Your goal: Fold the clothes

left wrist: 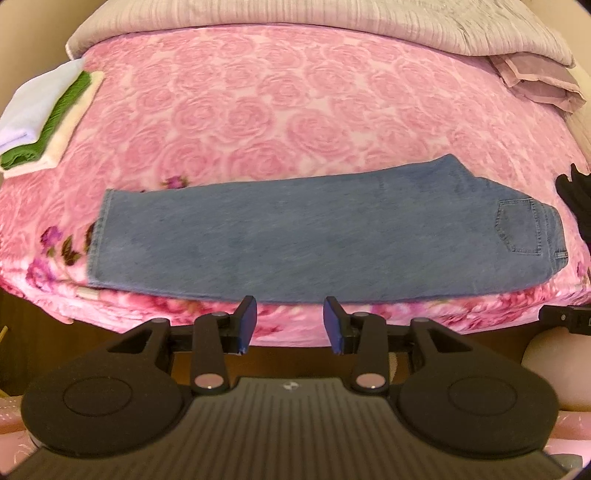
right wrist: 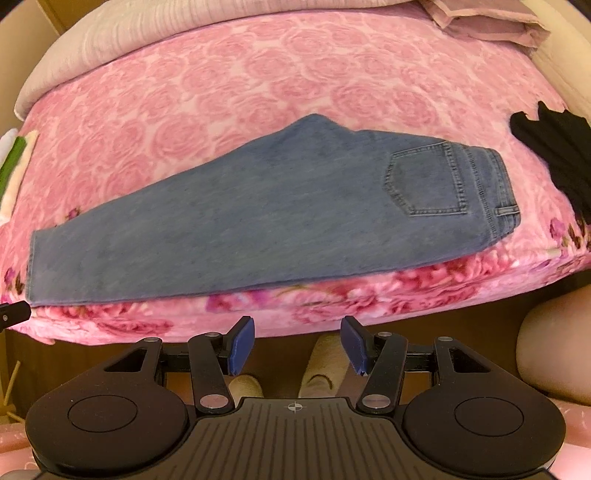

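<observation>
A pair of blue jeans [left wrist: 314, 236] lies flat along the front edge of a pink rose-patterned bed [left wrist: 280, 110], folded lengthwise leg on leg, hem at the left and waist with a back pocket at the right. In the right wrist view the jeans [right wrist: 258, 221] run the same way, pocket at the right. My left gripper [left wrist: 290, 325] hangs open just in front of the bed's edge, below the jeans' near side, nothing between its blue pads. My right gripper [right wrist: 297, 345] is open too, off the bed's front edge, holding nothing.
A stack of folded clothes [left wrist: 48, 118], white, green and cream, sits at the bed's far left. A black garment [right wrist: 554, 155] lies at the right edge. A grey-pink quilt [left wrist: 332, 22] is heaped along the back. A person's feet [right wrist: 317, 373] show below the right gripper.
</observation>
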Motion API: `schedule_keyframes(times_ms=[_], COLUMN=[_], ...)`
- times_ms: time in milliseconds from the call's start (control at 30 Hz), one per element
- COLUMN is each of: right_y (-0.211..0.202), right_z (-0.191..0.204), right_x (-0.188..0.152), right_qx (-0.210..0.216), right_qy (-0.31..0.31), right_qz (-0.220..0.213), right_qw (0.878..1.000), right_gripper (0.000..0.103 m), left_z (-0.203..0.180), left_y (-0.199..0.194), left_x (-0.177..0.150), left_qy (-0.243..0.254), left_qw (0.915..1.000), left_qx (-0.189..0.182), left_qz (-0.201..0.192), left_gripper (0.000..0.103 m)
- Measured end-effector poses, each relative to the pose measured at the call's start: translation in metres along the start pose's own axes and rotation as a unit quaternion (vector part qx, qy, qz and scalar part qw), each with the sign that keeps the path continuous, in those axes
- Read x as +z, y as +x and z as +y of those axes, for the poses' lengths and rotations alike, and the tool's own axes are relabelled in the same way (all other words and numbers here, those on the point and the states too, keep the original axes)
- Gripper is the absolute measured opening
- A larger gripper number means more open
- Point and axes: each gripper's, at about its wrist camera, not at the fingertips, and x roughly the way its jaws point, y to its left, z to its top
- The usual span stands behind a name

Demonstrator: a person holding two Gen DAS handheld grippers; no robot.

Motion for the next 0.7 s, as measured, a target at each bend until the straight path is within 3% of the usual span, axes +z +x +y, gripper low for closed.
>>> schedule_keyframes(times_ms=[233, 433, 567, 700], right_y=[0.005, 0.023, 0.044, 0.063], right_z=[-0.065, -0.104, -0.112, -0.103], right_x=[0.037, 0.068, 0.079, 0.084], right_qx=[-0.008, -0.01, -0.006, 0.005], right_qy=[0.018, -0.001, -0.019, -0.048], right_qz=[0.001, 0.008, 0.023, 0.042], right_qw=[1.0, 1.0, 1.0, 0.998], right_gripper=[0.056, 0.056, 0.056, 0.056], left_z=[-0.065, -0.096, -0.09, -0.057], left_y=[0.018, 0.039, 0.049, 0.056], left_x=[0.026, 0.027, 0.016, -0.003], left_qy=[0.005, -0.033, -0.087, -0.172], left_qw=[0.9999, 0.9994, 0.9959, 0.9846], left_qx=[-0.01, -0.013, -0.019, -0.022], left_qz=[-0.002, 0.003, 0.011, 0.017], left_gripper=[0.035, 0.035, 0.035, 0.035])
